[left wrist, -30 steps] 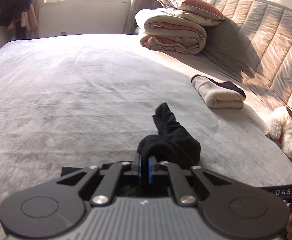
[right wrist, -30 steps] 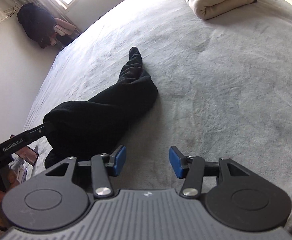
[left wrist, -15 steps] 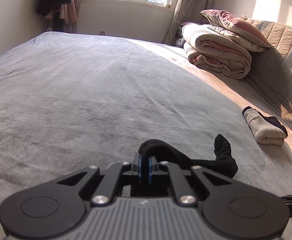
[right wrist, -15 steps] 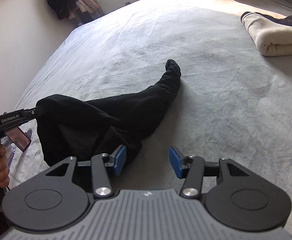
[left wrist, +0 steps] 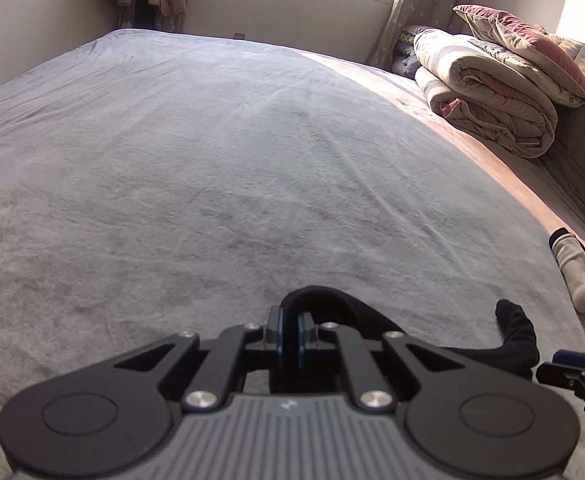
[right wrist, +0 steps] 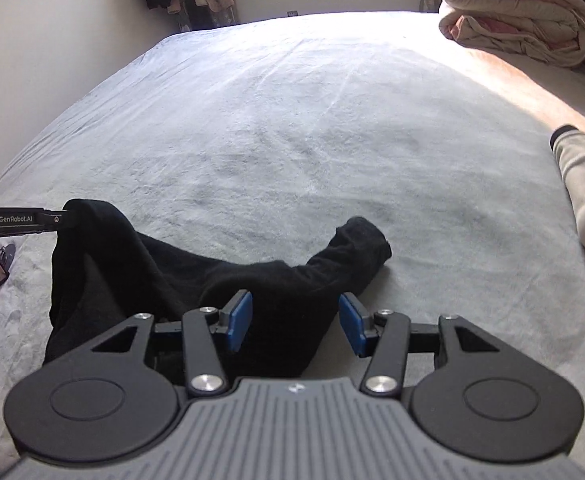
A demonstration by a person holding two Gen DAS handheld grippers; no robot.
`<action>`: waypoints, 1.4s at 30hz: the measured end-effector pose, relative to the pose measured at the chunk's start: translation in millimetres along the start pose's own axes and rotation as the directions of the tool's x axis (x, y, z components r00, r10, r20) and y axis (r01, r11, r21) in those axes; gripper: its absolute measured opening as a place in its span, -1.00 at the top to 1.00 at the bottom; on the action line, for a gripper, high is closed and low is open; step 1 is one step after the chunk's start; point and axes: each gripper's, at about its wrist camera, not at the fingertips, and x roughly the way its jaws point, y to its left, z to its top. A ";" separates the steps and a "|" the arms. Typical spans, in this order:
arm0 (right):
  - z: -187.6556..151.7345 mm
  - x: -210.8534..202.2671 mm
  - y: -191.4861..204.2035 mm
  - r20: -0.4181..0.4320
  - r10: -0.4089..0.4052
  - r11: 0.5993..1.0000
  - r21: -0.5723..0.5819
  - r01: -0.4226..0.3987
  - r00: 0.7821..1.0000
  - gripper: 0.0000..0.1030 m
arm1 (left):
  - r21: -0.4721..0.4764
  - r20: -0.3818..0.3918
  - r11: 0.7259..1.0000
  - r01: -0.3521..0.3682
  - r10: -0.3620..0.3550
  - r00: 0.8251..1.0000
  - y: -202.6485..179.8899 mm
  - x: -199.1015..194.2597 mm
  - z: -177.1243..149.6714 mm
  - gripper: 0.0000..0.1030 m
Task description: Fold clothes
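Black garment (right wrist: 196, 280) on grey bed (right wrist: 292, 128), one edge pinched and lifted by left gripper (left wrist: 288, 334), likely to spread it. Right gripper (right wrist: 294, 322) wide apart over bunched middle, gripping nothing.

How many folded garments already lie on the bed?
1: a cream garment near the bed's right edge. The black garment remains unfolded; others may lie outside view.

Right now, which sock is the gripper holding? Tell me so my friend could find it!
Start at the big grey bed. At its near edge, the left gripper pinches one end of a long black sock, and the open right gripper hovers over it. The other folded sock, by the right side, is cream.
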 end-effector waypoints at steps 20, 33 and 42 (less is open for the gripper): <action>28.7 52.4 1.3 -0.039 0.124 0.967 -0.219 -0.130 0.991 0.78 | 0.000 -0.136 0.989 0.146 -0.145 0.980 -5.1 -12.1 -27.3 0.09; 70.5 23.6 -51.9 0.101 -0.141 0.988 -0.042 0.146 0.985 0.81 | 0.213 -0.229 0.967 0.138 -0.088 0.970 -49.4 -4.0 -52.4 1.00; 74.5 4.3 -83.5 0.109 -0.191 0.982 0.014 0.190 0.976 0.81 | 0.279 -0.143 0.955 0.102 -0.063 0.988 -54.1 -23.6 -29.7 0.99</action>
